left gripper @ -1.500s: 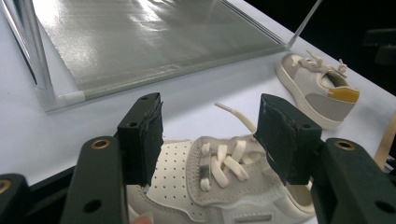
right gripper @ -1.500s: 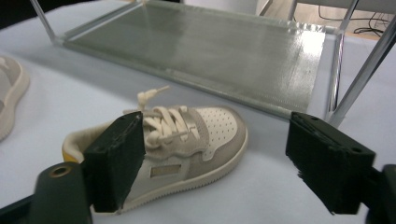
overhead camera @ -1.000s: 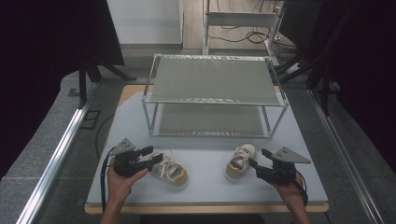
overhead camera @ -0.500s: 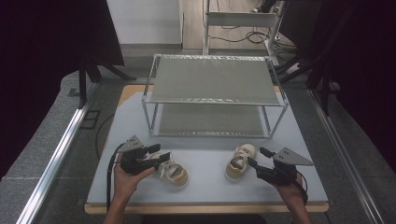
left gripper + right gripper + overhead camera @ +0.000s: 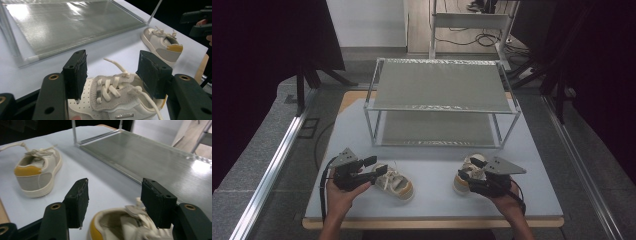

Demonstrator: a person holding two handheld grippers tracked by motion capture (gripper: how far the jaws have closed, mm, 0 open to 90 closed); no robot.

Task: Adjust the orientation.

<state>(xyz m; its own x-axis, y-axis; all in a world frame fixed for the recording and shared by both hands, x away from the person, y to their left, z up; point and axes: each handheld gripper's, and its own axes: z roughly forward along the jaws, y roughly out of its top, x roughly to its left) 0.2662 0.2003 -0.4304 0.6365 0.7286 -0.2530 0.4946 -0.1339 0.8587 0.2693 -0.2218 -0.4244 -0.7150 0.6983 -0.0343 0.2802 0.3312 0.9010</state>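
Shoes: left tool [image 5: 381, 172] spread over one [image 5: 396, 184], right tool [image 5: 464, 178] apparently spread over other [image 5: 467, 172].

- A two-tier metal shelf rack [image 5: 441, 102] stands on the pale table [image 5: 432, 200], toward its far edge.
- Left gripper [image 5: 377, 167], held in a hand [image 5: 341, 196] near the front left corner, has its jaws apart at the toe end of a white sneaker [image 5: 396, 183].
- Right gripper [image 5: 468, 172], held in a hand [image 5: 507, 199] near the front right corner, has its jaws apart over the second sneaker [image 5: 464, 175].
- The two sneakers lie well apart in front of the rack.
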